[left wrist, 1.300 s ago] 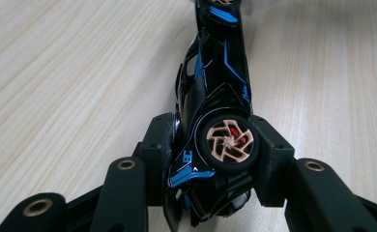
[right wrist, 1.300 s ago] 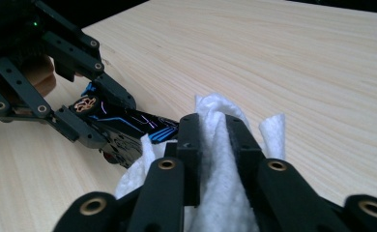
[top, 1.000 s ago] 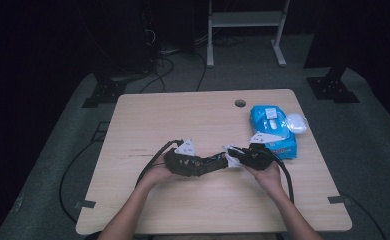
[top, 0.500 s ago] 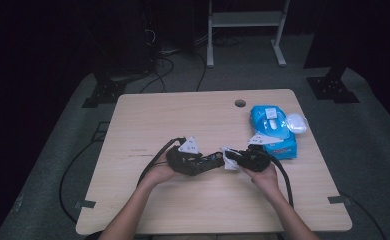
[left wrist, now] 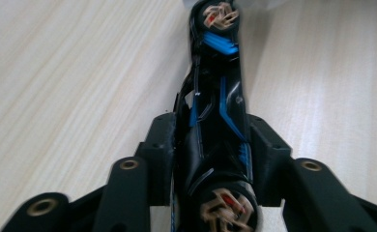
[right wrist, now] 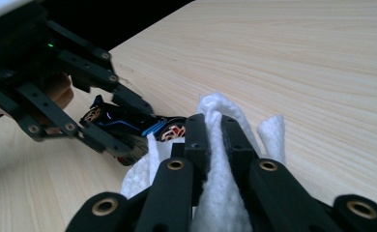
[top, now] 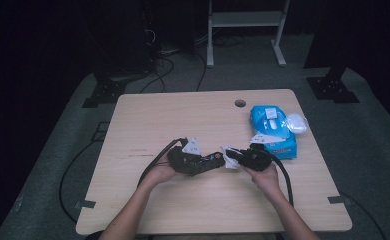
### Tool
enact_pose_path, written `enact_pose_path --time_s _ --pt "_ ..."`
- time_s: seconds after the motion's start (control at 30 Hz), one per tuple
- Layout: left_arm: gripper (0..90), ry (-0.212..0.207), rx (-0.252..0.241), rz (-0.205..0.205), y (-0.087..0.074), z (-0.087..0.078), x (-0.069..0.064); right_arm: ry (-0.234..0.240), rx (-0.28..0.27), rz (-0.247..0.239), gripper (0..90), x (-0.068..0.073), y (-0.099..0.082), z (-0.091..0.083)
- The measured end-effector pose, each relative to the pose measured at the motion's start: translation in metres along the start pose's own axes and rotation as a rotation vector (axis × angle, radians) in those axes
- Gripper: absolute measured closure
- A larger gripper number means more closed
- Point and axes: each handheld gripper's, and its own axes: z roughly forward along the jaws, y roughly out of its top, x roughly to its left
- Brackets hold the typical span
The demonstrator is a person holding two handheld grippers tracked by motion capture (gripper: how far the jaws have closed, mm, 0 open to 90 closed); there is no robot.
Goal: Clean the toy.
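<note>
toy car [left wrist: 219,121]: axis along left fingers, clamped | right fingers: clamped on wipe [right wrist: 220,193]

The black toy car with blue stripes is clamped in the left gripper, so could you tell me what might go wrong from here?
1. The black toy car with blue stripes sticks out far beyond the left gripper; wiping pressure could twist it loose.
2. The white wet wipe bunches in the right gripper and might snag on the wheels.

A dim recording lab; bare wooden table [top: 148,120] on grey carpet, cables [top: 163,65] and stand bases [top: 333,90] around.
</note>
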Motion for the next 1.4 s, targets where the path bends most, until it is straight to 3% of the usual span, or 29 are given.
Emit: enact_pose_path --time_s 0.33,0.47,0.67,0.9,1.1,1.17,1.27,1.37,1.4 --pt "59.2 -0.037 -0.003 -0.026 -0.006 -0.007 0.006 0.007 0.004 0.001 83.0 0.001 0.0 0.0" --pt "46.7 -0.052 -0.028 -0.024 0.005 -0.004 0.004 0.008 0.003 0.001 82.9 0.001 0.0 0.0" --pt "26.0 -0.045 0.028 -0.016 0.023 0.012 -0.001 0.011 0.013 -0.007 82.6 0.001 0.0 -0.001" --pt "22.8 -0.078 0.092 -0.018 0.042 0.029 0.0 0.006 0.002 -0.009 82.6 -0.001 0.002 -0.007" --pt "19.9 -0.06 0.155 -0.008 0.045 0.041 -0.003 0.006 -0.004 -0.012 82.6 -0.001 0.002 -0.009" --pt "21.0 -0.06 0.185 -0.012 0.045 0.045 -0.003 0.006 -0.003 -0.012 82.6 -0.001 0.002 -0.008" --pt "30.5 -0.03 0.239 0.004 0.048 0.049 -0.004 0.006 0.002 -0.014 82.6 -0.001 0.001 -0.007" --pt "51.0 0.005 0.261 0.077 0.05 0.048 -0.008 0.008 0.005 -0.007 82.6 -0.001 0.001 -0.006" --pt "57.9 -0.005 0.256 0.085 0.051 0.048 -0.008 0.008 0.005 -0.007 82.6 -0.002 0.001 -0.006"
